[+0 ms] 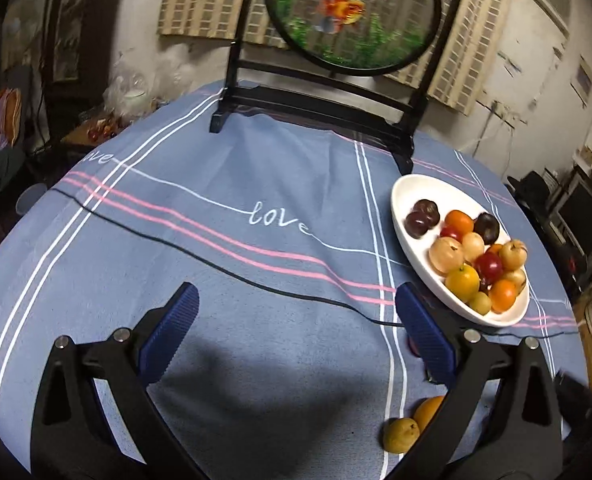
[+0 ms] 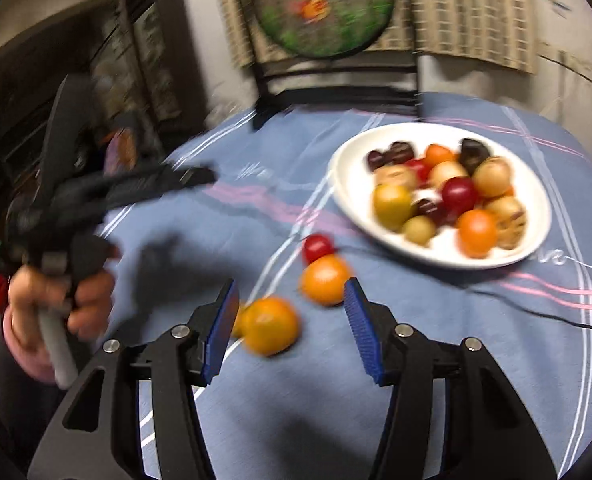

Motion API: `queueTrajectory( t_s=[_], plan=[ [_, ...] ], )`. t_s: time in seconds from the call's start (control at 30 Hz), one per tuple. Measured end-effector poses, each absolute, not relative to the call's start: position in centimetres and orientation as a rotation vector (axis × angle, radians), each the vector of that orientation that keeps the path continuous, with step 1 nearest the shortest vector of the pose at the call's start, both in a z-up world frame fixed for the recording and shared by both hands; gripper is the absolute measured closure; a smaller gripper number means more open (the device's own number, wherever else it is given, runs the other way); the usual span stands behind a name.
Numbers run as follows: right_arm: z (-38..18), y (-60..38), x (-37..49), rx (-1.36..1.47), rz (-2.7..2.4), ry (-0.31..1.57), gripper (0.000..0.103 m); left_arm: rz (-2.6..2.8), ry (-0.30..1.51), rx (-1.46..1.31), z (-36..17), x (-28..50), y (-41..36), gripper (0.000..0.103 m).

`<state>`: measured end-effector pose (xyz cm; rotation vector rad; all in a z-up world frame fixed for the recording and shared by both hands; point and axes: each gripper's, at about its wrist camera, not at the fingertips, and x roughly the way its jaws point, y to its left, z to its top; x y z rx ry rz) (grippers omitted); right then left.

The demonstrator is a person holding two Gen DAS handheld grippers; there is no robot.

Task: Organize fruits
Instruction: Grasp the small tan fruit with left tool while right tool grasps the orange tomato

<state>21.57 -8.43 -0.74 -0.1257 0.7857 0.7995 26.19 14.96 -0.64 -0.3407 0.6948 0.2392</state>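
The surface [image 1: 224, 184], covered with a blue-grey cloth striped in white and pink and lettered "love", fills both views. At its far edge, ahead of both hand-held grippers, stands a dark wooden frame [image 1: 320, 96] holding a round goldfish panel [image 1: 352, 12].

The white oval plate [image 1: 406, 200] lies ahead and to the right of the left hand-held gripper [image 1: 296, 312], and ahead and slightly right of the right hand-held gripper [image 2: 292, 300]. It carries a heap of small fruits: dark purple ones at the far end, then orange, red and pale yellow-brown ones.

A thin black cable [image 1: 200, 252] runs across the cloth in front of the left hand-held gripper and passes under the near rim of the plate.

The left hand-held gripper has its blue-padded fingers spread wide over bare cloth, with nothing between them. The right hand-held gripper is also spread and empty.

Three fruits lie loose on the cloth. An orange fruit [image 2: 272, 326] sits just ahead of the right hand-held gripper, near its left finger. A second orange fruit [image 2: 325, 280] lies just beyond, by the right fingertip, and a small red fruit [image 2: 317, 247], possibly a cherry tomato given the blur, touches its far side.

Close below the left hand-held gripper's right finger lies a small yellow-green fruit [image 1: 401, 435].
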Motion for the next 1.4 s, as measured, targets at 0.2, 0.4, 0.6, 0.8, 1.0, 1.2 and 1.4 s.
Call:
queueTrajectory(
  t_s=[0.2, 0.4, 0.6, 0.8, 1.0, 1.2, 1.4],
  plan=[
    [-2.0, -7.2, 21.0, -0.171, 0.828, 0.829, 0.053, 0.236, 0.705, -0.299, -0.4, 26.5, 14.2, 0.003],
    [-2.5, -7.1, 21.6, -0.169, 0.823, 0.872, 0.058, 0.230, 0.693, -0.273, -0.1, 26.2, 13.7, 0.003],
    [-3.3, -6.9, 22.4, -0.162, 0.824, 0.907, 0.060, 0.229, 0.692, -0.272, -0.1, 26.2, 13.6, 0.003],
    [-3.8, -6.5, 22.6, -0.157, 0.829, 0.917, 0.064, 0.229, 0.683, -0.254, 0.0, 26.1, 13.3, 0.003],
    [-2.3, -7.7, 22.6, -0.094, 0.842, 0.902, 0.064, 0.208, 0.701, -0.241, -0.2, 26.3, 13.0, 0.003],
    [-0.1, -10.5, 23.1, -0.007, 0.789, 0.833, 0.064, 0.180, 0.704, -0.131, -0.3, 26.3, 11.1, 0.003],
    [0.5, -12.7, 24.5, 0.057, 0.712, 0.821, 0.064, -0.019, 0.805, 0.079, -1.5, 25.9, 7.7, 0.003]
  ],
)
